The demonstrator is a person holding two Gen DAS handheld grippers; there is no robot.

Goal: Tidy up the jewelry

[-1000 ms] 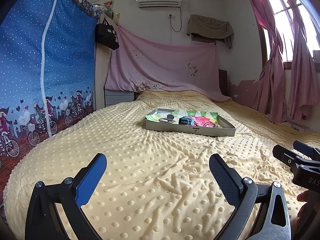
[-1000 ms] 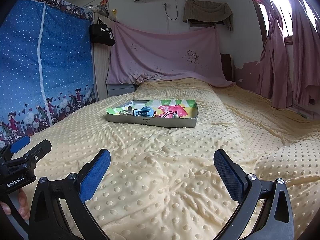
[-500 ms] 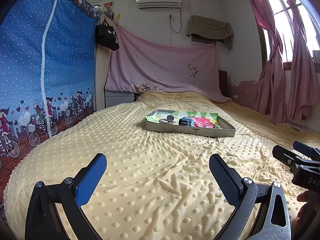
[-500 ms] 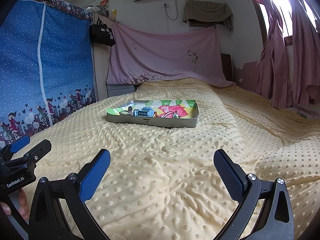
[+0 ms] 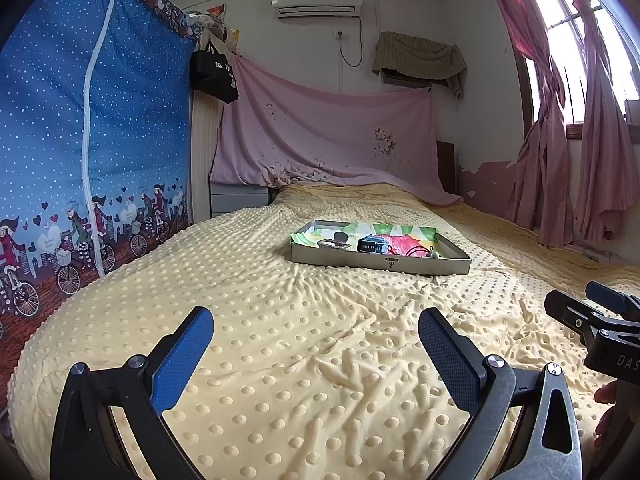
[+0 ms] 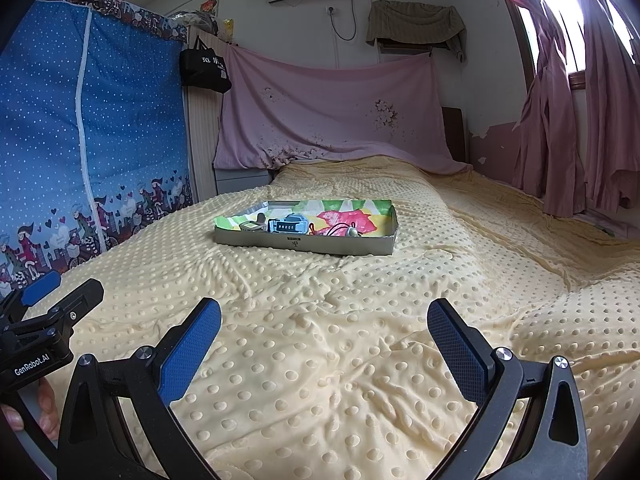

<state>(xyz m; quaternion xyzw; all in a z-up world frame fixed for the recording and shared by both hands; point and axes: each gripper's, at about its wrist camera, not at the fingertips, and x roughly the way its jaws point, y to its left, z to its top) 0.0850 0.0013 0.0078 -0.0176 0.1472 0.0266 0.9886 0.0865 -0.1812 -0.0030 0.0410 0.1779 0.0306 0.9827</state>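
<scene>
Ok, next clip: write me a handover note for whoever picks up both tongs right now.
Left tongs: open, empty, above the yellow dotted blanket, short of the tray.
Right tongs: open, empty, level with the left.
Shallow grey cardboard tray with colourful lining: mid-bed, ahead of both tongs. Inside sit a small blue-black box, a pale square piece, and a black cord with a silvery pendant.
Done: nothing visibly sorted.
Left: reach the tray, then organize its pieces.
</scene>
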